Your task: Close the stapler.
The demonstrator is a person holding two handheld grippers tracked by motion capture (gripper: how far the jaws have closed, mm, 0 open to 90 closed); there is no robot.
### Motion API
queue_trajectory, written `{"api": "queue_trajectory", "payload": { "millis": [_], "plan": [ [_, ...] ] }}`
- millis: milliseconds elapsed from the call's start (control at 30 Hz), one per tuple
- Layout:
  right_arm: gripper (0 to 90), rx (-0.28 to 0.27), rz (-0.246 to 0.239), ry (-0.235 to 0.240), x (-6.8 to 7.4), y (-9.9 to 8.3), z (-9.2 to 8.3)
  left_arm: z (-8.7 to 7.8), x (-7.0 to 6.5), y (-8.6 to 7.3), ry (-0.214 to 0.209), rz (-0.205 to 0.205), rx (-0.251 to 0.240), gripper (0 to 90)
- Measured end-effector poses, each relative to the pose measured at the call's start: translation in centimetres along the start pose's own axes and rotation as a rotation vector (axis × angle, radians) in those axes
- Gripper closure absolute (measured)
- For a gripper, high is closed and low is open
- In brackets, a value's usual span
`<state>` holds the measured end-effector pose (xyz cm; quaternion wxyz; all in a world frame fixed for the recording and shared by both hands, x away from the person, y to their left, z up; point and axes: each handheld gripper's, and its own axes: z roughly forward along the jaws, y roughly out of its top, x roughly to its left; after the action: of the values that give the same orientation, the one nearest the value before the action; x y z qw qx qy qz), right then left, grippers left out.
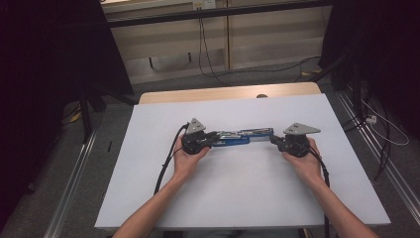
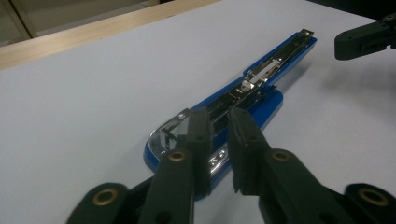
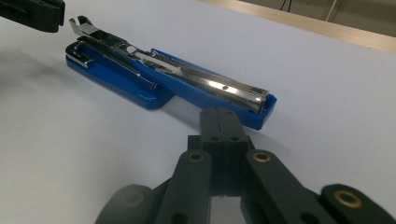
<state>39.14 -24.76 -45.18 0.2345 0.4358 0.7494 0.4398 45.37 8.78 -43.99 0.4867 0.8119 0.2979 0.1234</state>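
Lying between both grippers: stapler [image 1: 241, 137].

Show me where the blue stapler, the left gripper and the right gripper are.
blue stapler [image 3: 187, 88], right gripper view, on its blue body.
left gripper [image 2: 219, 126], left gripper view, between its fingertips.
right gripper [image 3: 220, 116], right gripper view, at its closed fingertips.

One blue stapler [image 1: 237, 137] opened flat, two handheld grippers, one white table [image 1: 247, 198]
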Motion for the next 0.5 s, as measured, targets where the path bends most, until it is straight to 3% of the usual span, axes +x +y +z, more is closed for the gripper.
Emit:
{"api": "queue_trajectory", "payload": {
  "millis": [133,300,500],
  "plan": [
    [90.0,0.006,-0.006,-0.001,0.04,-0.03,0.21,0.17,-0.03,-0.09,0.002,-0.001,0.01,90.0],
    [90.0,0.011,-0.009,-0.004,0.02,-0.04,0.34,0.65,-0.22,-0.33,0.003,0.008,0.041,90.0],
    [90.0,0.022,-0.01,-0.007,-0.01,-0.15,0.59,0.99,0.02,-0.62,0.02,-0.013,0.064,90.0]
  ]
}}
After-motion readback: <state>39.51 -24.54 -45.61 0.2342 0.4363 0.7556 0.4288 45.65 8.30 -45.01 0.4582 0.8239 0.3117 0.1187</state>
